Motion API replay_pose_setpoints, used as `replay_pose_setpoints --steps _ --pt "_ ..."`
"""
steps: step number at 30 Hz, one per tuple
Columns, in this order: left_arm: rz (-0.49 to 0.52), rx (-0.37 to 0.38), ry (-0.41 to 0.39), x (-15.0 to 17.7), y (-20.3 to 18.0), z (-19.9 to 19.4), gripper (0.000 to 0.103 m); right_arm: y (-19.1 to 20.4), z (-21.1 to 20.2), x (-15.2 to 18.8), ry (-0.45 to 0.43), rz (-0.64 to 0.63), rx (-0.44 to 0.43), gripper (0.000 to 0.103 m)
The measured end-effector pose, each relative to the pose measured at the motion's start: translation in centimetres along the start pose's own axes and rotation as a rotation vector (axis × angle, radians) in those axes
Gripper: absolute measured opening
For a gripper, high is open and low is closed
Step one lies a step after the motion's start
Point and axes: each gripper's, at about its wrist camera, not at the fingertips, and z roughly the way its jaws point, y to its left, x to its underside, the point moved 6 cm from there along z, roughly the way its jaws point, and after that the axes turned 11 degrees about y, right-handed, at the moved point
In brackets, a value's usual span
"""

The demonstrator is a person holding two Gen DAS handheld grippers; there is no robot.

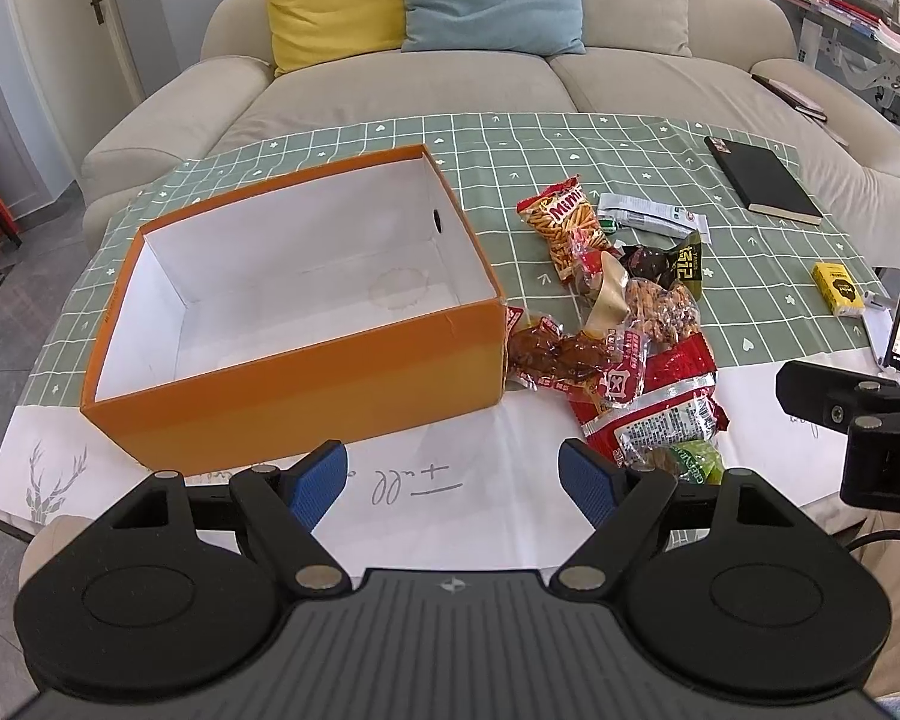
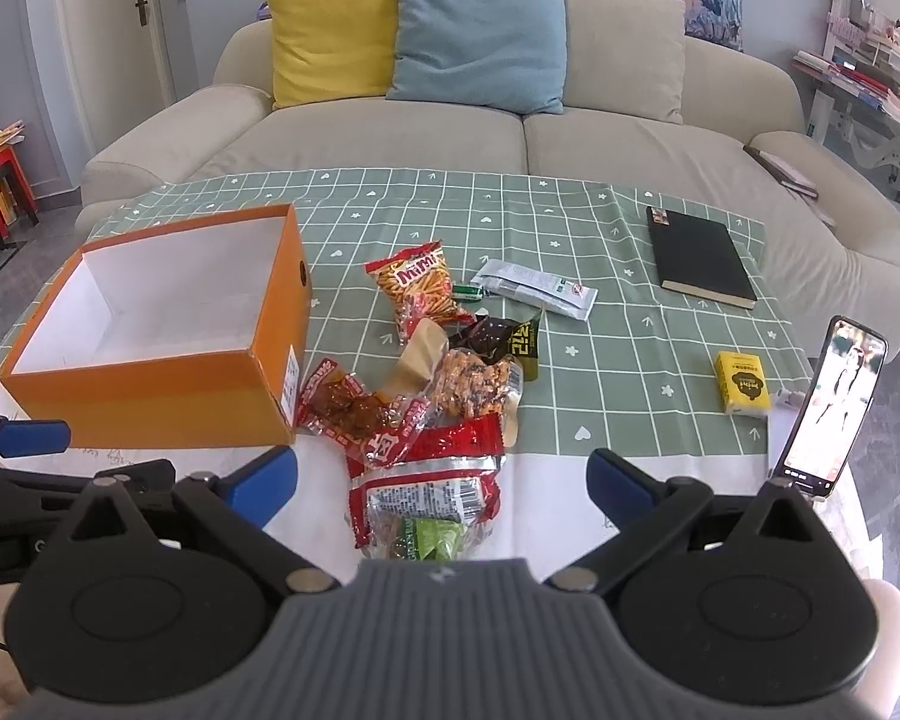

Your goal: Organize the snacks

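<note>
Near the surface's front edge, the snack pile (image 2: 432, 396) lies just right of the orange box (image 2: 150, 330). Right tongs (image 2: 441, 474) gape wide around the nearest red packet (image 2: 426, 480); left tongs (image 1: 453, 480) gape wide, empty, facing the box's near right corner.

Both wrist views look from just above the near edge of the tabletop (image 1: 570, 138) across it toward the sofa (image 2: 390, 138), the left one nearer the orange box (image 1: 306, 372), the right one over the snack pile (image 2: 438, 396), and both share box, pile and black book (image 2: 699, 264).
</note>
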Motion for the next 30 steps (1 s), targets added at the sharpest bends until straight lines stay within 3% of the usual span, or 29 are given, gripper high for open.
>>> replay_pose_setpoints --steps 17,21,25,30 --pt "0.001 0.006 0.007 0.2 -0.1 0.2 0.094 0.2 0.4 0.2 0.012 0.004 -0.009 0.099" --pt "0.026 0.038 0.023 -0.1 -0.3 0.6 0.092 -0.4 1.4 0.3 0.054 0.035 -0.047 0.099" --pt "0.053 0.105 0.051 -0.3 -0.7 1.5 0.076 -2.4 3.8 0.7 0.135 0.101 -0.064 0.098" --pt "0.087 0.237 0.075 -0.6 -1.4 2.6 0.052 -4.9 6.5 1.0 0.195 0.164 -0.086 0.075"
